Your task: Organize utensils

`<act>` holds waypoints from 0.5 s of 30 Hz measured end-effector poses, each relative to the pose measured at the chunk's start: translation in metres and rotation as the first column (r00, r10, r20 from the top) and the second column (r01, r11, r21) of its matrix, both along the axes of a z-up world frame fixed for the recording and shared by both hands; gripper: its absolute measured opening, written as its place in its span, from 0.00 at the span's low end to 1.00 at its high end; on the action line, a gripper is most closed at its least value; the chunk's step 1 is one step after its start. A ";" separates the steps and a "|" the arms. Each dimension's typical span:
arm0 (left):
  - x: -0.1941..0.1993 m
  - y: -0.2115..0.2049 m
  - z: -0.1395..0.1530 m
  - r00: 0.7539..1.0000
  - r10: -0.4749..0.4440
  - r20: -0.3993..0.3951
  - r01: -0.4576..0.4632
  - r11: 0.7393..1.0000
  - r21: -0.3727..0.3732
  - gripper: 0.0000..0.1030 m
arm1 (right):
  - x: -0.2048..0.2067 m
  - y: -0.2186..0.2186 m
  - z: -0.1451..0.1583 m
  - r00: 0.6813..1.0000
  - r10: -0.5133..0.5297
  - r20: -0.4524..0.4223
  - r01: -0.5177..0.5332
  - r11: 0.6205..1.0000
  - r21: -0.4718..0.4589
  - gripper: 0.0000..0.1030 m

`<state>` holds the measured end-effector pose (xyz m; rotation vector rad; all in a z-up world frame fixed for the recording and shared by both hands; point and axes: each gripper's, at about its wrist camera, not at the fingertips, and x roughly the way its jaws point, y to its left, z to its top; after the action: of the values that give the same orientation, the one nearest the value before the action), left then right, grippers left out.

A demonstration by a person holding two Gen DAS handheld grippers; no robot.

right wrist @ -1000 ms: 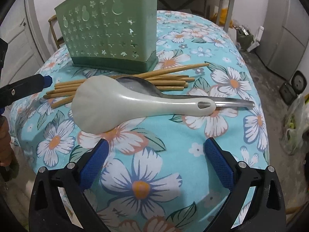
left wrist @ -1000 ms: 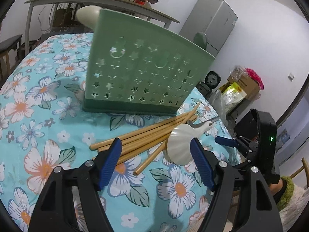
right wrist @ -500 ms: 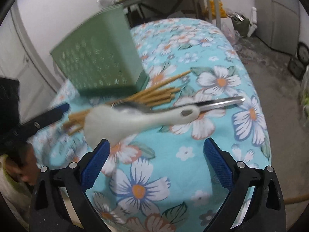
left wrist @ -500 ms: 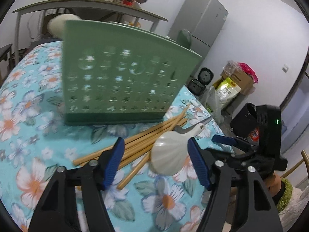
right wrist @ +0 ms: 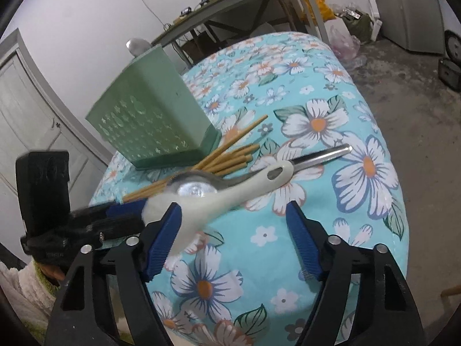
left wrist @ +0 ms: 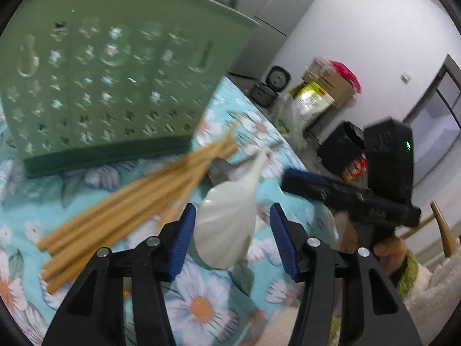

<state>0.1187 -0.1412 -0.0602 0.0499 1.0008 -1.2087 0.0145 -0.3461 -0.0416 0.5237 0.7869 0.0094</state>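
A: What sits closest to the left gripper (left wrist: 232, 238)?

B: The bowl of the white ceramic spoon (left wrist: 227, 225) lies between its blue fingers (left wrist: 181, 240), which stand apart, open, with a gap on each side of the bowl. The spoon rests on the table (left wrist: 201, 305) under a turquoise floral cloth.

A: And the right gripper (right wrist: 232, 242)?

B: Also spread wide, holding nothing. The same white spoon (right wrist: 230, 193) lies across its view, the bowl just past the left finger and the handle pointing right.

A: What lies beyond the spoon?

B: A metal spoon (right wrist: 196, 186) under and behind it, its steel handle reaching right across the cloth. Next come the wooden chopsticks (right wrist: 227, 158), a loose bundle lying flat, touching the metal spoon's bowl.

A: And farthest?

B: The green perforated utensil holder (right wrist: 149, 124) stands upright just behind the chopsticks, with a pale rounded utensil end showing above its rim. Past the table are a long workbench (right wrist: 247, 1) and a grey refrigerator (left wrist: 276, 20).
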 end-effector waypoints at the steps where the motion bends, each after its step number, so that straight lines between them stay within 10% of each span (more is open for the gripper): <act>1: -0.004 -0.001 -0.002 1.000 -0.016 -0.008 0.016 1.000 0.009 0.50 | -0.001 -0.001 0.001 1.000 0.000 0.010 0.000 1.000 0.004 0.66; 8: -0.028 -0.010 -0.006 0.993 -0.113 -0.017 0.113 0.994 0.006 0.50 | 0.014 0.011 0.001 0.998 0.049 0.047 -0.049 0.999 0.006 0.48; 15: -0.004 0.000 -0.003 0.997 0.005 -0.079 -0.010 0.998 -0.060 0.48 | 0.018 0.027 -0.006 0.996 0.094 0.009 -0.093 0.993 -0.073 0.33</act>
<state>0.1147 -0.1414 -0.0628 -0.0497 1.0316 -1.2413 0.0321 -0.3188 -0.0477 0.4178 0.7967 0.0705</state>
